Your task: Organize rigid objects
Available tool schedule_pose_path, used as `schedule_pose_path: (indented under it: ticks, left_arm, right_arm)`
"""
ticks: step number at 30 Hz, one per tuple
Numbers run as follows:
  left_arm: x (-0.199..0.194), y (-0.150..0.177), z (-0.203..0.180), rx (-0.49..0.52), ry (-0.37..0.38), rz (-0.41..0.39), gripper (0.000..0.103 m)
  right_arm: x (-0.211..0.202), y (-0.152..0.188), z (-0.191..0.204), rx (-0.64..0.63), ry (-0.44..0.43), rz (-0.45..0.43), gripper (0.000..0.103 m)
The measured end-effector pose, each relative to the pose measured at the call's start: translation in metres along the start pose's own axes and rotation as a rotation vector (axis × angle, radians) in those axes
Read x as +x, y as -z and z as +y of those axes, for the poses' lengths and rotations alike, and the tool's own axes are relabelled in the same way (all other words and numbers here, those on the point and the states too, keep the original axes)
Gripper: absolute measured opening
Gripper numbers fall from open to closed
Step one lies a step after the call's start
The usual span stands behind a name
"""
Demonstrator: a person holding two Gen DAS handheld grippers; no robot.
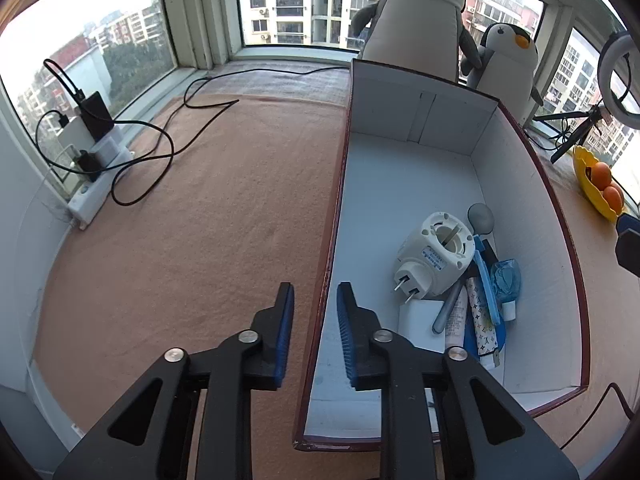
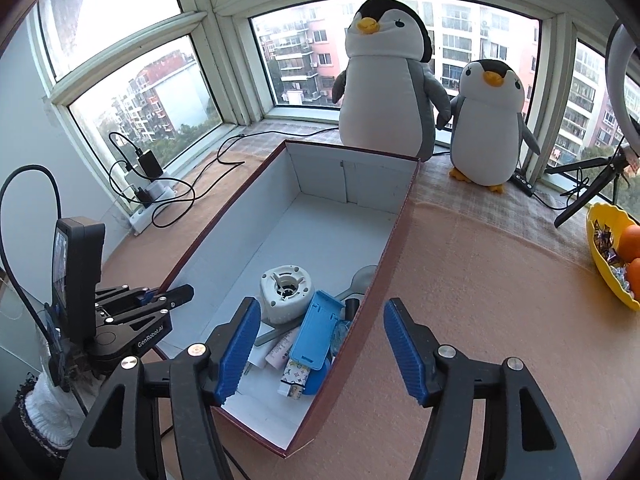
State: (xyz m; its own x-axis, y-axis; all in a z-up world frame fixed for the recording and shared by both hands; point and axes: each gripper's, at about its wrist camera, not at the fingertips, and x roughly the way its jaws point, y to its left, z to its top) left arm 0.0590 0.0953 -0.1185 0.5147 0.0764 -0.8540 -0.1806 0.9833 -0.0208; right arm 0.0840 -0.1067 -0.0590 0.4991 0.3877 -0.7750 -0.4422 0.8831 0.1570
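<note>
Astride box wall [image 1: 320, 280], left tool [image 1: 316, 312]

Bright daylight through windows [image 2: 372, 52] (slightly blown out), soft shadows, sharp focus, fisheye-bent edges.

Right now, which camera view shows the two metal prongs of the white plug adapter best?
The left wrist view: the white plug adapter lies in the box with both prongs showing. In the right wrist view it shows only its round top, prongs hidden.
</note>
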Motion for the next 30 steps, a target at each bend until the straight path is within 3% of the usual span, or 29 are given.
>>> schedule_pose_path:
  ticks: [3,5,7,16,30]
  left_arm:
    - [-0.003,-0.001,-0.001,0.007,-0.005,-0.011,0.026]
    - [-0.005,-0.001,0.001,0.003,-0.011,-0.019,0.034]
    - [-0.008,-0.002,0.004,-0.007,-0.018,-0.034,0.05]
    - [-0.034,-0.006,0.017,-0.035,-0.045,-0.098,0.053]
    - [-0.087,0.0,-0.033,0.08,0.048,-0.167,0.07]
  right_arm:
    - [-0.002,0.004,-0.004,0.006,0.019,0.003,0.062]
    - [-0.004,0.007,-0.006,0.011,0.031,0.005,0.064]
    - [-0.007,0.009,-0.009,0.017,0.04,0.003,0.065]
    - [-0.025,0.016,-0.012,0.034,0.097,-0.026,0.071]
    - [-0.056,0.022,-0.001,0.046,0.2,-0.087,0.079]
